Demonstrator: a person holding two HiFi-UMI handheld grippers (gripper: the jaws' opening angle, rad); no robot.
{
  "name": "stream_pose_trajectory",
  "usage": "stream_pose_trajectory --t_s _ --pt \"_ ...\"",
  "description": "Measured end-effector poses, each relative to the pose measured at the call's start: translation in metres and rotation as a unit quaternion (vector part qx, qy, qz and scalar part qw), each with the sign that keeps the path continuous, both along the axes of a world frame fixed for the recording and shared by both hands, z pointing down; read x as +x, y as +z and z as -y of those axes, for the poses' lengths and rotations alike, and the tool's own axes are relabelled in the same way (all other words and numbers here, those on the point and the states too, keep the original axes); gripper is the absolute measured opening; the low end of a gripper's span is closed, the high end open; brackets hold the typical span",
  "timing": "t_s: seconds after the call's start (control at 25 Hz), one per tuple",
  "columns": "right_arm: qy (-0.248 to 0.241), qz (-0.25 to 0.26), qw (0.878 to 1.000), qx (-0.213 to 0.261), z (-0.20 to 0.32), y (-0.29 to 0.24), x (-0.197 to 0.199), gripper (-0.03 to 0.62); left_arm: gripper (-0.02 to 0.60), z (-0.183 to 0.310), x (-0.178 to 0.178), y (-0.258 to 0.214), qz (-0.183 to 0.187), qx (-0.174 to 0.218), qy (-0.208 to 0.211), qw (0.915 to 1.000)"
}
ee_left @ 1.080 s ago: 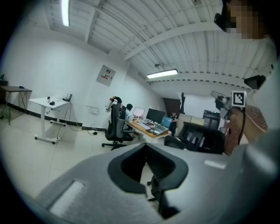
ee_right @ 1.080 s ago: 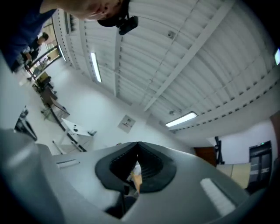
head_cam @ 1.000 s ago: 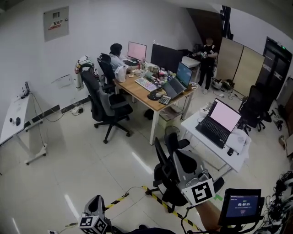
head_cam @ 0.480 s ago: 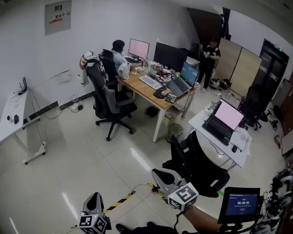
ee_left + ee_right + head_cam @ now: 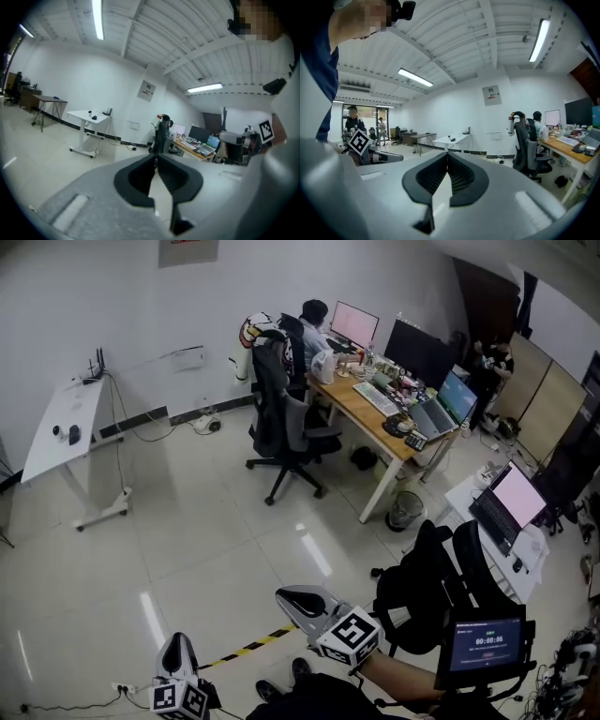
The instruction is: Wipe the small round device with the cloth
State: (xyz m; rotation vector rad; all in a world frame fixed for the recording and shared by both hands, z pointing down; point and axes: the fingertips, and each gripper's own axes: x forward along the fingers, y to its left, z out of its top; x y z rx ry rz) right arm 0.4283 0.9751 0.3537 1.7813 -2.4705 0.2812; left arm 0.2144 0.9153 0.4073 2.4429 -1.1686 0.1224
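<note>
No cloth shows in any view. Two small dark objects (image 5: 71, 433) lie on a white tilted table (image 5: 52, 451) by the far left wall; too small to tell if either is the round device. My left gripper (image 5: 176, 645) is low at the bottom edge, pointing across the floor; in the left gripper view (image 5: 156, 158) its jaws are opening by a sliver, with nothing between them. My right gripper (image 5: 289, 597) hangs over the floor at bottom centre, and the right gripper view (image 5: 447, 154) shows it shut and empty.
A wooden desk (image 5: 370, 423) with monitors and laptops stands far right, with a seated person (image 5: 314, 320) and a dark office chair (image 5: 286, 437). A black chair (image 5: 436, 582) and a small screen (image 5: 483, 645) are close on my right. Yellow-black tape (image 5: 248, 648) crosses the floor.
The head view has swung left, bringing the white tilted table further in. The right gripper moved left and down, away from the black chair. The left gripper stayed at the bottom edge.
</note>
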Motion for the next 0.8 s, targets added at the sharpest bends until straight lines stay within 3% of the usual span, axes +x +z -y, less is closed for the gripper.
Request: stream_pose_trajectory --t_s 0.24,0.52,0.64,0.8 --pt "-0.097 0.018 0.995 -0.011 0.07 0.018 -0.047 0.011 0.02 0.032 -0.048 0.012 0.027 0.018 -0.072 0.9968" --pt "-0.156 0.008 0.988 0.014 0.157 0.023 -0.043 0.011 0.012 0.089 -0.019 -0.009 0.035 0.034 -0.119 0.9917" --pt "-0.171 0.013 0.985 0.01 0.186 0.027 -0.048 0.011 0.012 0.104 -0.022 -0.022 0.031 0.047 -0.143 0.9881" --pt "-0.18 0.019 0.983 -0.006 0.217 0.034 -0.061 0.011 0.012 0.119 -0.038 -0.016 0.036 0.034 -0.168 0.9846"
